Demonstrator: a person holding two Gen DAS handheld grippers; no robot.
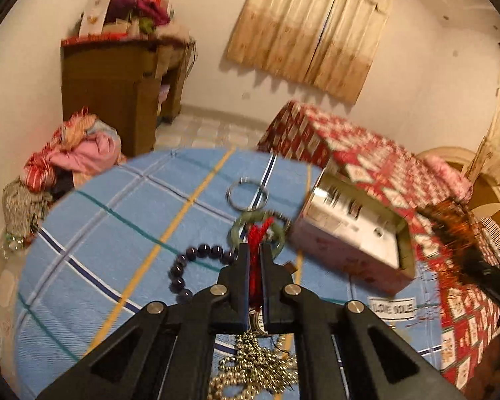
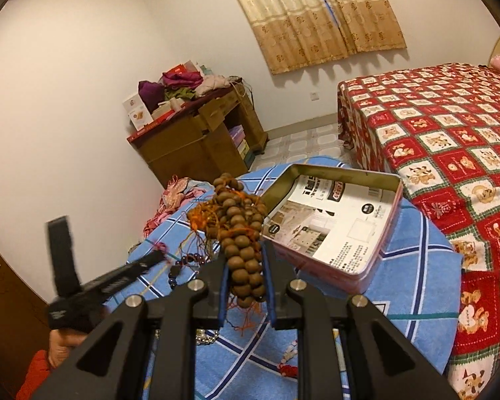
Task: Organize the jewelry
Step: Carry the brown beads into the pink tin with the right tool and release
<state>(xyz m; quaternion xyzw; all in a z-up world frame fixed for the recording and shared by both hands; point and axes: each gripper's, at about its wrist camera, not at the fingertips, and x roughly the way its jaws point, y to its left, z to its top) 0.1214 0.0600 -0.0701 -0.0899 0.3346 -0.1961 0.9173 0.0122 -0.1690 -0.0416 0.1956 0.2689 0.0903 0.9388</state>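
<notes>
Right wrist view: right gripper (image 2: 245,266) fingers clamp one bunched strand of brown wooden beads (image 2: 240,230) with orange tassel threads; the bundle's long axis runs along the fingers, spilling past the tips. One open tin box (image 2: 388,233), paper-lined and holding no jewelry that shows, sits on the tabletop (image 2: 413,286) just ahead and to the right of the fingertips. Judgement: the coming move turns on that short forward-right offset, and the right hand is the nearer to the box.

Left wrist view: left gripper (image 1: 255,250) fingers pinch one red cord (image 1: 256,266), nearly closed on it. Just beyond the tips the cord meets one green jade bangle (image 1: 237,231); whether bangle and cord are lifted off the cloth, cannot tell through the blur. One thin metal ring (image 1: 247,193) lies beyond the bangle. One dark bead bracelet (image 1: 196,261) lies left of the fingers. One pile of gold ball chain (image 1: 256,363) lies beneath the gripper. The box stands to the right here.
</notes>
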